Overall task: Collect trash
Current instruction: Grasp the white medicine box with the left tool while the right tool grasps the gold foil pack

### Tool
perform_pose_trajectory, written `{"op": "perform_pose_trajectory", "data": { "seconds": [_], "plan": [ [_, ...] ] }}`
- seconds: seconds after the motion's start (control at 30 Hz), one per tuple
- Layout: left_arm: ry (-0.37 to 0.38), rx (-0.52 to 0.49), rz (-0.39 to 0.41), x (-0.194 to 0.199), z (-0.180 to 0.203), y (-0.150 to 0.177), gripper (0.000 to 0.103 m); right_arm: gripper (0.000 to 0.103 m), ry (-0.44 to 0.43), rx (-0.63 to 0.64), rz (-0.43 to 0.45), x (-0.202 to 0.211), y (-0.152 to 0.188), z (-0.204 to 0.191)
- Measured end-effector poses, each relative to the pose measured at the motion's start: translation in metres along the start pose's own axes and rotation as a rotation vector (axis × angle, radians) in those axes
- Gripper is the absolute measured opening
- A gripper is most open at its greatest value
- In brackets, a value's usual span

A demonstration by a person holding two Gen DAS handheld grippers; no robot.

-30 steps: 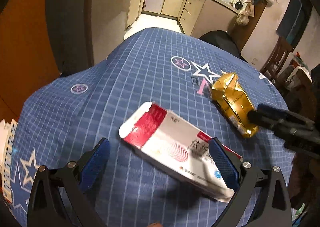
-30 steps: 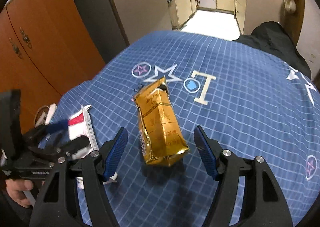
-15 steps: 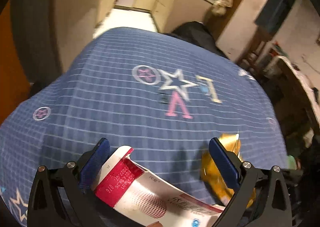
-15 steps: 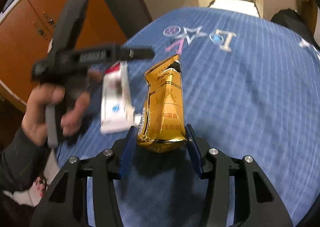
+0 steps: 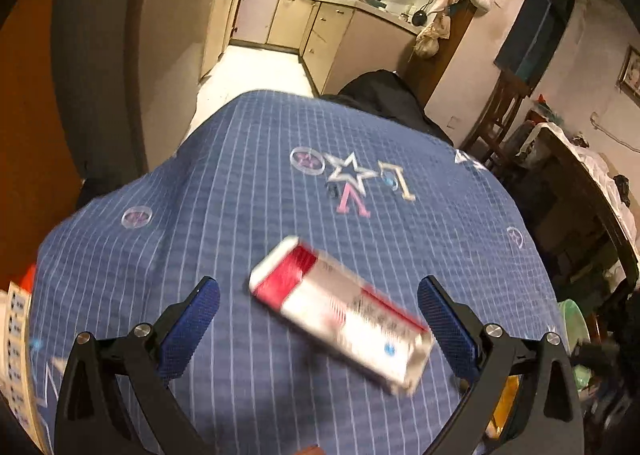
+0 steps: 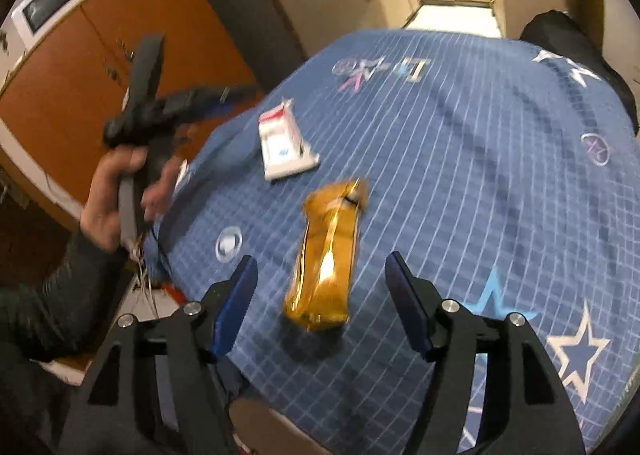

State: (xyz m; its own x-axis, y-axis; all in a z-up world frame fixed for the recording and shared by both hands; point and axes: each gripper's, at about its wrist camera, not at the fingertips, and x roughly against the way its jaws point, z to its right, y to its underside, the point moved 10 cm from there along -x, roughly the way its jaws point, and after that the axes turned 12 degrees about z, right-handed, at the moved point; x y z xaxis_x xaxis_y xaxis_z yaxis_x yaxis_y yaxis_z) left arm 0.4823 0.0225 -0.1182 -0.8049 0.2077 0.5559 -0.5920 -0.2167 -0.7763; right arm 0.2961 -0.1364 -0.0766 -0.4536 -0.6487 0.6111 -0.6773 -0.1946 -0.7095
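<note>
Both grippers spread wide, nothing held. Left gripper (image 5: 319, 309) hovers over the blue checked tablecloth (image 5: 240, 191), its blue pads either side of a red-and-white carton (image 5: 340, 313) that lies flat and skewed, blurred in this view; the carton's lower right corner sits near the right-hand pad, the other pad well apart from it. Right gripper (image 6: 322, 297) frames a crumpled gold foil packet (image 6: 326, 261) lying lengthwise between its fingers, torn end pointing away, neither pad touching. From the right wrist view the carton (image 6: 284, 145) rests further up the cloth, apart from the packet, and the person's left hand (image 6: 120, 195) holds its tool raised off the table's left edge. No bin or bag can be made out in either view. Judgement: the step in hand looks like lining up for a pick on each piece. For the packet, come down along its long axis and close across the narrow width, mid-body, since foil will crush and slide if pinched at the torn end. For the carton, turn the wrist so the pads meet its long sides squarely; a skewed bite on a light, empty box would likely spin it out. Packet lies close to the near table edge, so avoid nudging it.
</note>
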Motion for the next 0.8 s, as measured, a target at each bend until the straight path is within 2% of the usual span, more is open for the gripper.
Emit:
{"op": "perform_pose_trajectory", "data": {
  "seconds": [0.1, 0.2, 0.33, 0.4, 0.5, 0.53, 0.57, 0.6, 0.67, 0.7, 0.8],
  "plan": [
    [-0.009, 0.045, -0.037, 0.010, -0.001, 0.025, 0.098, 0.066, 0.022, 0.011, -0.003, -0.019, -0.010, -0.001],
    [-0.015, 0.033, -0.070, 0.008, 0.004, 0.044, 0.098, 0.066, 0.039, 0.034, -0.039, -0.049, -0.008, -0.007],
    [-0.008, 0.045, -0.126, -0.014, 0.004, 0.050, 0.098, 0.066, 0.037, 0.027, -0.089, -0.067, 0.009, -0.007],
    [0.001, -0.006, -0.124, -0.036, 0.009, 0.039, 0.098, 0.064, 0.027, 0.012, -0.098, -0.068, 0.018, -0.008],
    [0.093, -0.102, -0.115, -0.064, 0.038, 0.022, 0.098, 0.063, 0.008, 0.003, -0.095, -0.056, 0.025, -0.010],
    [0.135, -0.121, -0.138, -0.074, 0.048, 0.021, 0.098, 0.063, 0.001, -0.004, -0.093, -0.055, 0.026, -0.011],
    [0.159, -0.119, -0.169, -0.083, 0.054, 0.021, 0.098, 0.063, -0.005, -0.012, -0.092, -0.054, 0.027, -0.011],
    [0.161, -0.091, -0.167, -0.087, 0.058, 0.017, 0.098, 0.063, -0.009, -0.019, -0.090, -0.051, 0.027, -0.010],
    [0.220, -0.022, -0.133, -0.082, 0.066, 0.006, 0.098, 0.063, -0.019, -0.030, -0.086, -0.043, 0.030, -0.009],
    [0.204, -0.016, -0.109, -0.075, 0.067, 0.002, 0.098, 0.063, -0.019, -0.034, -0.085, -0.040, 0.031, -0.008],
    [-0.038, -0.120, -0.053, -0.058, 0.049, 0.001, 0.098, 0.064, -0.013, -0.035, -0.082, -0.032, 0.035, -0.004]
  ]
}}
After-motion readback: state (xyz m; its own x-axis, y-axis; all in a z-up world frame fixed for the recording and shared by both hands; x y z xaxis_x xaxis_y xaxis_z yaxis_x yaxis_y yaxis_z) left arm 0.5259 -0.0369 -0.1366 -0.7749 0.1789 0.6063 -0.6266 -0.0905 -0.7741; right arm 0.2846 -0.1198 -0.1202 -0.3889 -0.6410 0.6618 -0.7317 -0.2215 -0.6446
